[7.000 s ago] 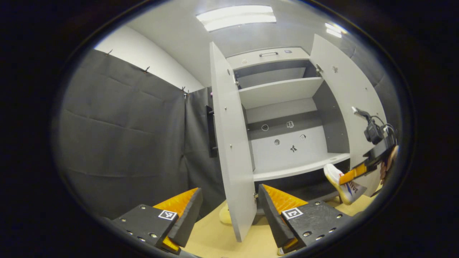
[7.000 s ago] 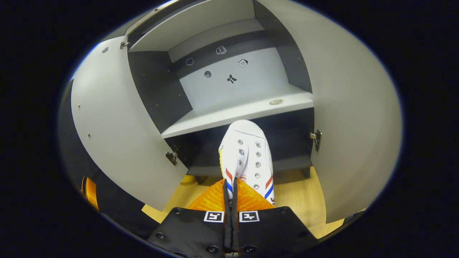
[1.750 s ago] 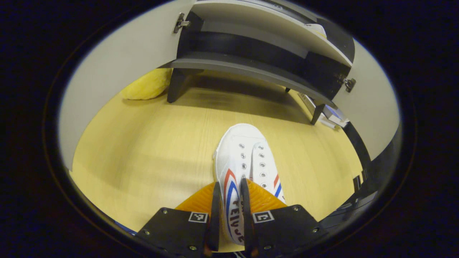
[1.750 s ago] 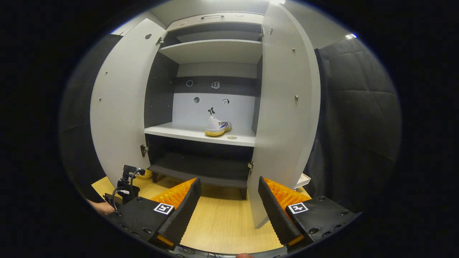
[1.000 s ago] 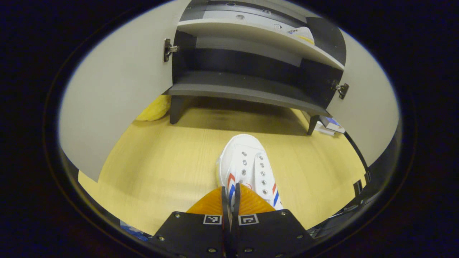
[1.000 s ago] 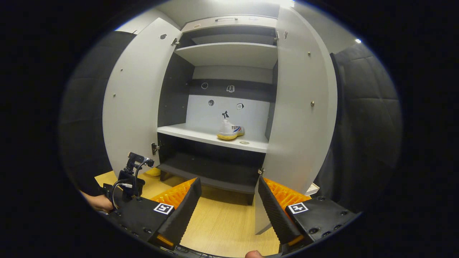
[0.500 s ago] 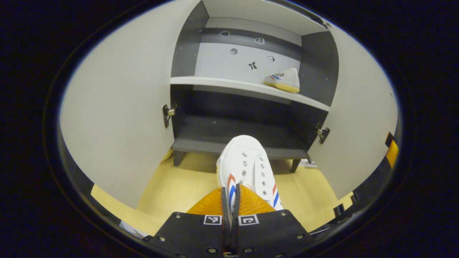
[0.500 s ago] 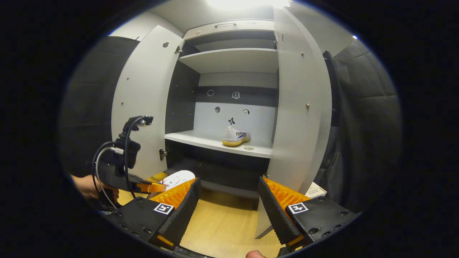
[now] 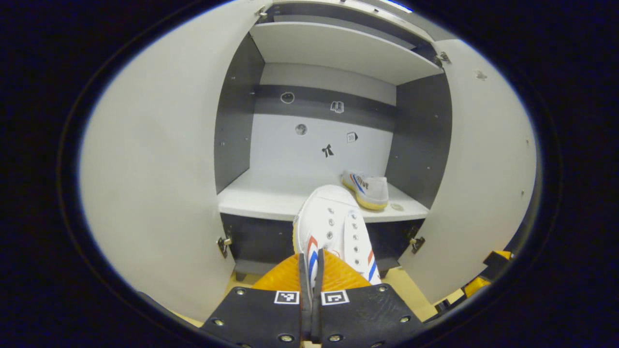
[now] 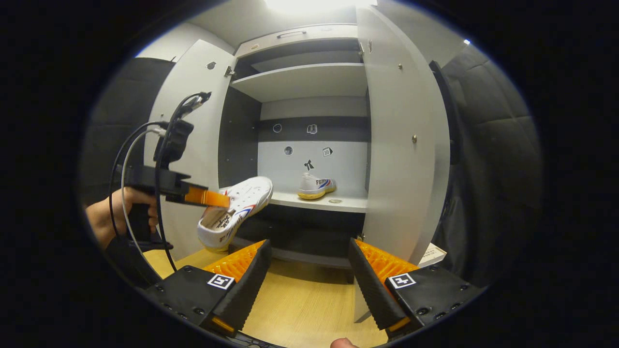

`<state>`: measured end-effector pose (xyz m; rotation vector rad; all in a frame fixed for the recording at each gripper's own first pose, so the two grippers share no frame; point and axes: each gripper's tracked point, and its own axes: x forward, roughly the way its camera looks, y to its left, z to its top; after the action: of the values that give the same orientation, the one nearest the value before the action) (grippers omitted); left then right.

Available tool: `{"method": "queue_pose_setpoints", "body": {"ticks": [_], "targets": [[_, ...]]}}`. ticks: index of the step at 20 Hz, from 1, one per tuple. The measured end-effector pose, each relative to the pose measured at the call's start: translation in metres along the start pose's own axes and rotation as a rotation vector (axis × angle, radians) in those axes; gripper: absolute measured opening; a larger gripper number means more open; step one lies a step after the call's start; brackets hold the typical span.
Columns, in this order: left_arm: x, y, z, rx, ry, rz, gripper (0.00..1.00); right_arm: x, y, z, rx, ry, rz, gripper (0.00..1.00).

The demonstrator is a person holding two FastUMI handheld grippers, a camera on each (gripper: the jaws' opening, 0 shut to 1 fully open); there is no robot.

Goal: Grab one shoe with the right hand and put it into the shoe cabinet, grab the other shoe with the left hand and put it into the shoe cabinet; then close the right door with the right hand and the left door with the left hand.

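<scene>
Left tongs (image 9: pixel 308 290): I've pinched the second shoe (image 9: pixel 333 227) by its soft heel edge, held before the shelf (image 9: pixel 271 198).
Right tongs (image 10: pixel 307 285): spread, empty.
Handling: light, floppy; I'd grip firmly.
First shoe (image 9: pixel 366 188): shelved.

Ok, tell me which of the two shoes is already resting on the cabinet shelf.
The shoe with the yellow sole, at the shelf's right end. The other shoe is in the air, clamped in the left gripper.

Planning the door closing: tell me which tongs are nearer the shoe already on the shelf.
Left. The left tongs, shut on the second shoe, are up by the shelf edge near the shelved shoe; the right tongs hang open, lower and farther back.
</scene>
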<state>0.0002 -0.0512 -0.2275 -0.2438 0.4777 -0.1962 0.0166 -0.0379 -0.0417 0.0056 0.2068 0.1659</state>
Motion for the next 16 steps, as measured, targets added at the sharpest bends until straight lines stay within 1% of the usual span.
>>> {"method": "queue_pose_setpoints", "body": {"ticks": [1,2,3,5,7,12,16], "targets": [[-0.002,-0.001,0.002,0.001,-0.015,-0.007,0.02,-0.001,0.001,0.001,-0.002,-0.003,-0.01,1.0],[-0.002,0.0,0.003,-0.004,-0.029,-0.02,0.02,-0.002,0.0,0.001,-0.007,-0.006,-0.021,0.96],[-0.003,0.002,0.002,-0.012,-0.038,-0.031,0.03,-0.001,-0.002,0.002,-0.011,-0.007,-0.039,0.99],[-0.002,0.005,0.0,-0.018,-0.054,-0.048,0.02,-0.002,-0.009,0.002,-0.009,-0.005,-0.075,0.99],[-0.001,0.005,-0.001,-0.001,-0.074,-0.053,0.02,-0.003,-0.017,0.003,-0.002,-0.005,-0.119,1.0],[-0.01,0.007,0.004,-0.01,-0.099,-0.053,0.02,-0.009,-0.026,-0.001,-0.014,0.019,-0.199,0.99],[-0.006,0.005,-0.001,0.0,-0.107,-0.032,0.01,-0.013,-0.029,-0.004,-0.005,0.042,-0.241,0.99]]}}
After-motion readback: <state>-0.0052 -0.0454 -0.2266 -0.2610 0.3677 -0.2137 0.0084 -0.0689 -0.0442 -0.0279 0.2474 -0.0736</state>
